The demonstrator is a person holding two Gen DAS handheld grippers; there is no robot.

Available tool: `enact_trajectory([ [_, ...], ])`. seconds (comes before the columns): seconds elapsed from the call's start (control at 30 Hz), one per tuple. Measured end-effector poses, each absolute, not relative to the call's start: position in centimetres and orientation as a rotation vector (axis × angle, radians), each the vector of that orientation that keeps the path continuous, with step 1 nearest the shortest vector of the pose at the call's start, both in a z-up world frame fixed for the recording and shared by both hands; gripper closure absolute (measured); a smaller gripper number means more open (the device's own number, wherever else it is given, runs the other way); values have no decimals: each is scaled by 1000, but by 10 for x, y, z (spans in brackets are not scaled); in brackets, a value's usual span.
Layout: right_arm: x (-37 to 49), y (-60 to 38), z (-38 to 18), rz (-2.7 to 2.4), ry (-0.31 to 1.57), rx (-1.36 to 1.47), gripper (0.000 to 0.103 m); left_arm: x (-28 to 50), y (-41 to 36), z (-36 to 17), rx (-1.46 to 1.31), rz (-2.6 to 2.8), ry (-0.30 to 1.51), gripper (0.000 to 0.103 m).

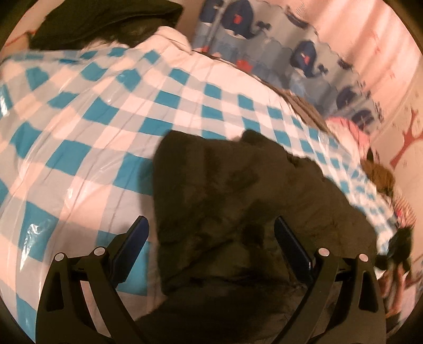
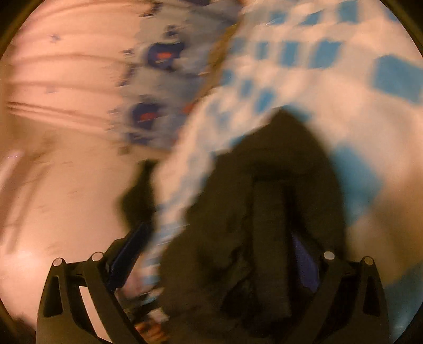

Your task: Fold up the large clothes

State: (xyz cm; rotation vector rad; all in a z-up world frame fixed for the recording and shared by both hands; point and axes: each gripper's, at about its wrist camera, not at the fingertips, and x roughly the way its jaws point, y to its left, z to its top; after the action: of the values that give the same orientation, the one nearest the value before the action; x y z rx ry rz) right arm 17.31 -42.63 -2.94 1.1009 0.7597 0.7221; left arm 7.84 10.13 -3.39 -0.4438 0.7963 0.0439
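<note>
A large dark olive garment [image 1: 238, 201] lies bunched on a blue-and-white checked table cover [image 1: 92, 105]. My left gripper [image 1: 211, 225] is open above the garment's near edge, one finger over the cover, the other over the cloth. In the blurred right wrist view the same dark garment [image 2: 264, 211] fills the space between the fingers of my right gripper [image 2: 219, 232]. The jaws stand wide apart, with cloth draped over the right finger.
A second dark garment [image 1: 105, 23] lies at the far end of the cover. A whale-patterned curtain [image 1: 304, 53] hangs behind the table, with pink walls [image 1: 375, 39] around. Small coloured items [image 1: 378, 174] sit along the table's right edge.
</note>
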Motion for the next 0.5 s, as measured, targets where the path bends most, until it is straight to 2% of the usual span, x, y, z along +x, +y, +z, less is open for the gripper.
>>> enact_trajectory([
  [0.07, 173, -420, -18, 847, 719, 1119, 7, 80, 93, -34, -418, 25, 810, 11],
  [0.17, 173, -411, -15, 677, 865, 960, 7, 79, 85, -30, -381, 14, 802, 11],
  [0.23, 173, -405, -25, 723, 906, 987, 7, 78, 84, -29, -375, 12, 801, 11],
  [0.4, 167, -392, -9, 727, 828, 940, 11, 78, 81, -28, -348, 23, 806, 11],
  [0.43, 165, -386, -8, 698, 829, 905, 43, 77, 79, -25, -319, 34, 796, 11],
  [0.47, 164, -382, -9, 667, 840, 891, 93, 76, 76, -22, -285, 44, 784, 11],
  [0.5, 164, -378, -11, 655, 842, 897, 92, 74, 70, -18, -232, 66, 761, 11],
])
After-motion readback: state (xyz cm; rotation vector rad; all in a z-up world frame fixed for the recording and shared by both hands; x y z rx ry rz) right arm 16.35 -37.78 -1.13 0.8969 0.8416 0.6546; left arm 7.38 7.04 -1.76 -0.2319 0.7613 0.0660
